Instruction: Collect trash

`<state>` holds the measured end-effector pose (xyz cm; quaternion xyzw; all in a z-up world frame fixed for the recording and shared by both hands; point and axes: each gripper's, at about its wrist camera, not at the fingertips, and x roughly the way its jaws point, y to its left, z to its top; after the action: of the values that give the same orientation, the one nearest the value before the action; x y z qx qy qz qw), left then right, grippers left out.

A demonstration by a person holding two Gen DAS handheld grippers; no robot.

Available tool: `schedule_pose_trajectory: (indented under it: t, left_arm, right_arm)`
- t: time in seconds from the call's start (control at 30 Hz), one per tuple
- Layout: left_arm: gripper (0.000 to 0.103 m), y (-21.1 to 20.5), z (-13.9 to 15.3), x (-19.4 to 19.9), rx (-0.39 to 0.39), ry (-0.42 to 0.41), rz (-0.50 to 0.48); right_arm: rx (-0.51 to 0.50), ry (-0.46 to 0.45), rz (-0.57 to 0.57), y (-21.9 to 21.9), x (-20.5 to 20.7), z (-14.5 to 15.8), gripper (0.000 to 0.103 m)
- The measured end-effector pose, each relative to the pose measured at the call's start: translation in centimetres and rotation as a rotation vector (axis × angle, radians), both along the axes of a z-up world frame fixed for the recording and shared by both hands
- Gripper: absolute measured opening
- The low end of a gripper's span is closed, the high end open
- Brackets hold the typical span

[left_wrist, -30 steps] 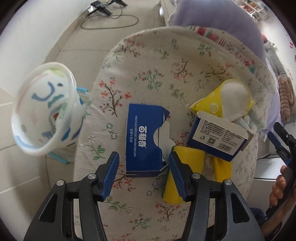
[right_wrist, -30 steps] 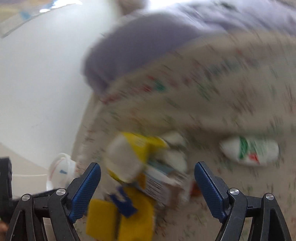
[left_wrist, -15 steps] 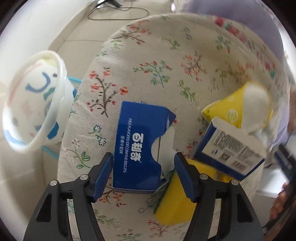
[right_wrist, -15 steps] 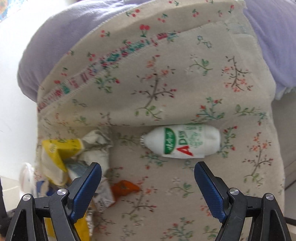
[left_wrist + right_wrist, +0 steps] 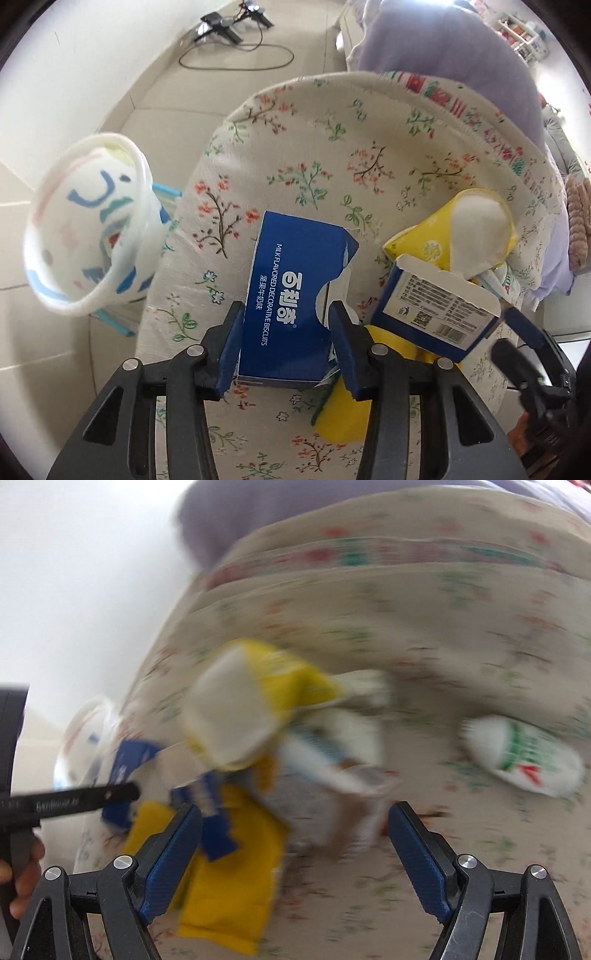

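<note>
Pinching the blue biscuit box, the left gripper's jaws clamp it; the right gripper's seem spread.

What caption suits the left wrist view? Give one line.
Left gripper closes around a blue biscuit box on the floral cushion.

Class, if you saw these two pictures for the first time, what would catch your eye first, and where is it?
The blue biscuit box lies on the flowered cushion, gripped between the left gripper jaws. Right of it sits a heap of yellow wrappers, and a white bin stands off the cushion's left edge.
</note>
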<state>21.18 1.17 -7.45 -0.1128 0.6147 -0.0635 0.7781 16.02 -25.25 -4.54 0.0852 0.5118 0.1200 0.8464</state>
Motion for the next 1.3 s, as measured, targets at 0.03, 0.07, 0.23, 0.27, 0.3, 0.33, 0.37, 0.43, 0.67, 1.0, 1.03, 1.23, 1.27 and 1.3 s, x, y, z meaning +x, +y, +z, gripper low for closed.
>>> schedule_pose_trajectory:
  t: [0.03, 0.07, 0.23, 0.27, 0.3, 0.33, 0.37, 0.43, 0.67, 1.0, 1.03, 1.23, 1.27, 1.3]
  left_arm:
    - [0.049, 0.0, 0.2, -0.1, -0.013, 0.001, 0.0]
    - [0.049, 0.2, 0.4, -0.2, -0.029, 0.005, 0.0]
    - [0.049, 0.9, 0.9, -0.4, -0.039, -0.006, 0.013]
    - [0.049, 1.2, 1.2, -0.4, -0.04, -0.013, 0.019]
    - [0.049, 1.5, 1.1, -0.5, -0.039, -0.018, 0.022]
    - [0.049, 1.6, 1.3, -0.5, -0.035, -0.022, 0.026]
    - [0.049, 1.8, 1.3, -0.4, -0.034, -0.024, 0.028]
    - [0.049, 1.9, 1.1, -0.4, -0.041, -0.023, 0.031]
    - [0.049, 3.1, 1.5, -0.4, -0.074, -0.03, 0.048]
    - [0.049, 5.7, 3.0, -0.7, -0.126, -0.052, 0.075]
    - [0.049, 6.5, 3.3, -0.7, -0.143, -0.049, 0.085]
    - [0.049, 13.5, 4.8, -0.3, -0.184, -0.069, 0.231]
    - [0.049, 14.9, 4.9, -0.3, -0.192, -0.069, 0.26]
    - [0.049, 16.2, 5.0, -0.5, -0.201, -0.07, 0.289]
  right_arm:
    - [-0.004, -0.006, 0.016, 0.7, 0.0, -0.1, 0.087]
    - [-0.006, -0.01, 0.031, 1.4, 0.1, -0.2, 0.087]
    - [0.058, 0.003, 0.057, 3.1, 1.0, -0.8, 0.087]
    - [0.072, 0.005, 0.054, 3.3, 1.2, -1.1, 0.087]
    - [0.084, 0.008, 0.05, 3.4, 1.4, -1.2, 0.087]
    - [0.087, 0.01, 0.049, 3.7, 1.6, -1.5, 0.087]
    - [0.082, 0.013, 0.049, 4.0, 1.7, -1.7, 0.086]
    - [0.064, 0.016, 0.051, 4.2, 1.8, -2.0, 0.075]
    - [0.007, -0.012, 0.093, 6.1, 1.6, -2.1, 0.03]
    - [0.014, -0.126, 0.144, 6.2, -0.5, 1.2, 0.025]
    - [0.021, -0.139, 0.143, 6.1, -0.6, 1.5, 0.025]
    - [0.027, -0.155, 0.137, 6.2, -0.8, 1.4, 0.025]
    - [0.031, -0.152, 0.135, 6.3, -0.8, 1.2, 0.025]
    - [0.036, -0.154, 0.134, 6.6, -0.8, 1.0, 0.025]
